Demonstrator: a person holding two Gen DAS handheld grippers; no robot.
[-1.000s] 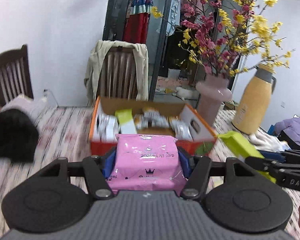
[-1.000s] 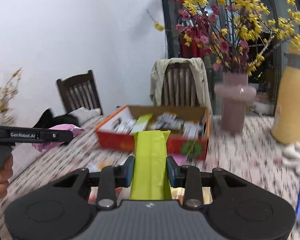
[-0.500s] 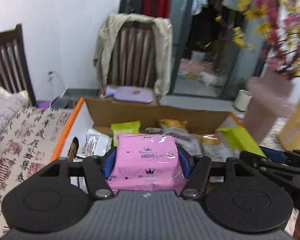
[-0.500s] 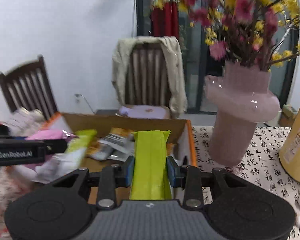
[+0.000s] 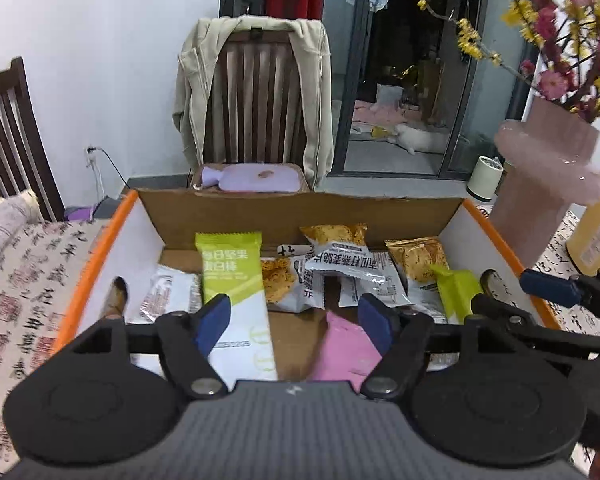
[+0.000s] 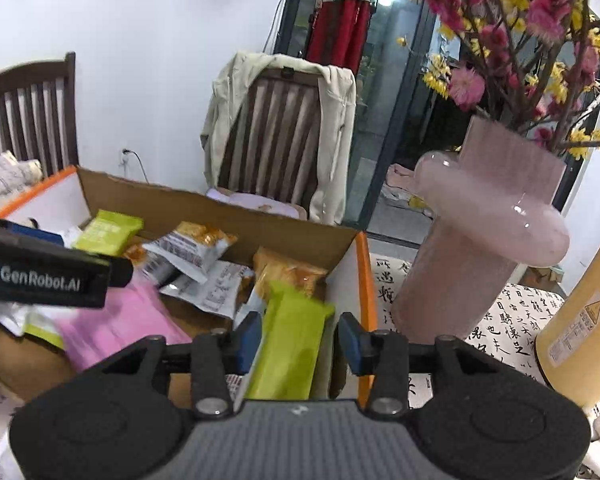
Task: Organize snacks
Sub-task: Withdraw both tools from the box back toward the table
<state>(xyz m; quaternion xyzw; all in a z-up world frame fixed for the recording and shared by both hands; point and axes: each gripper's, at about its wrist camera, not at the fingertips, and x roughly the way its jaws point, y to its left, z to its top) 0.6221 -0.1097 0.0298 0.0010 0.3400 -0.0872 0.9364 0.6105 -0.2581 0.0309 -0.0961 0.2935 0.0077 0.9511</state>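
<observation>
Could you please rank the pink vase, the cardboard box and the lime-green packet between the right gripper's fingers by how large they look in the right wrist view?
1. Cardboard box, though partly hidden.
2. Pink vase.
3. Lime-green packet, which nearness to the camera enlarges.

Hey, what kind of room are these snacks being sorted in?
Probably a home dining room: a slatted wooden chair draped with a beige jacket, a pink vase of artificial blossoms, a calligraphy-print tablecloth.

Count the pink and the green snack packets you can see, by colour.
Pink: 1, the pink packet
Green: 2, the green-and-white bar and the lime packet
Total: 3
</observation>
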